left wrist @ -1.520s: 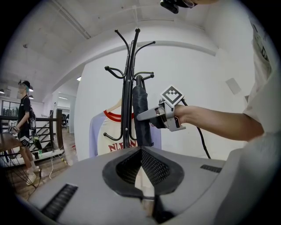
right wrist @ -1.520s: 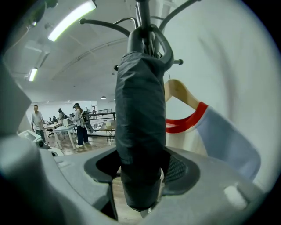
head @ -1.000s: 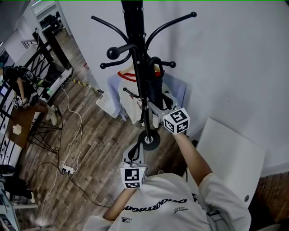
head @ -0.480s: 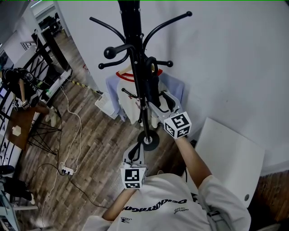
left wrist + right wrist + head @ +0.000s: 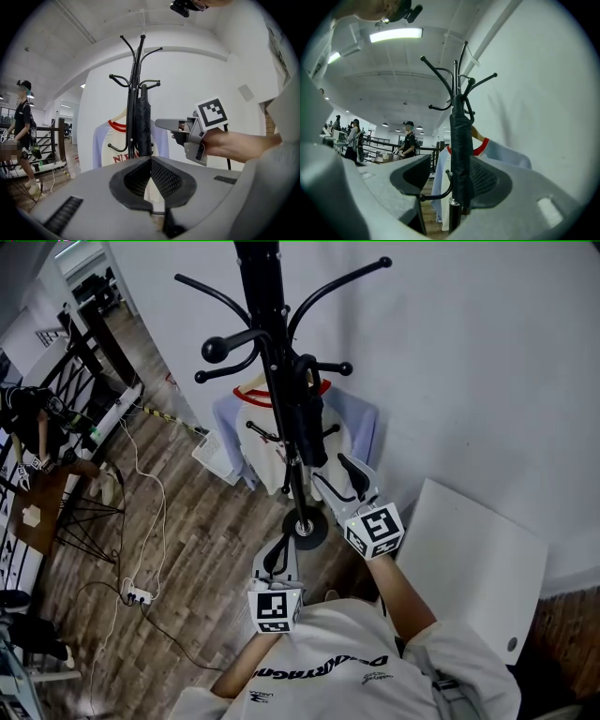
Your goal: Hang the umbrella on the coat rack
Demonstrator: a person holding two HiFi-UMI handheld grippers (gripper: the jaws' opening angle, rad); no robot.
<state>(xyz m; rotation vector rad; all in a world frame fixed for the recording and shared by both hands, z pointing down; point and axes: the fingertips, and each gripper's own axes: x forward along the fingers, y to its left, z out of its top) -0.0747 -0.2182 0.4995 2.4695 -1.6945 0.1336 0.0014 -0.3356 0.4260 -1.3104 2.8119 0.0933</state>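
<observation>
Risk: we judge the umbrella [image 5: 307,418] could slip off its hook if the right tongs [image 5: 330,468] brush its lower end; a knock could also rock the rack [image 5: 265,296].
Umbrella: hangs furled along the rack's pole, beside the shirt [image 5: 248,437].
Right tongs: wide apart, closing slightly; the umbrella is just ahead of them, not between the pads, and untouched.
Left tongs [image 5: 279,547]: together, empty; we place them well apart from the umbrella.

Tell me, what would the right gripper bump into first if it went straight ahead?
Probably the black umbrella hanging on the coat rack. The right gripper, jaws closing with nothing between, looks just short of it, though depth is unclear.
</observation>
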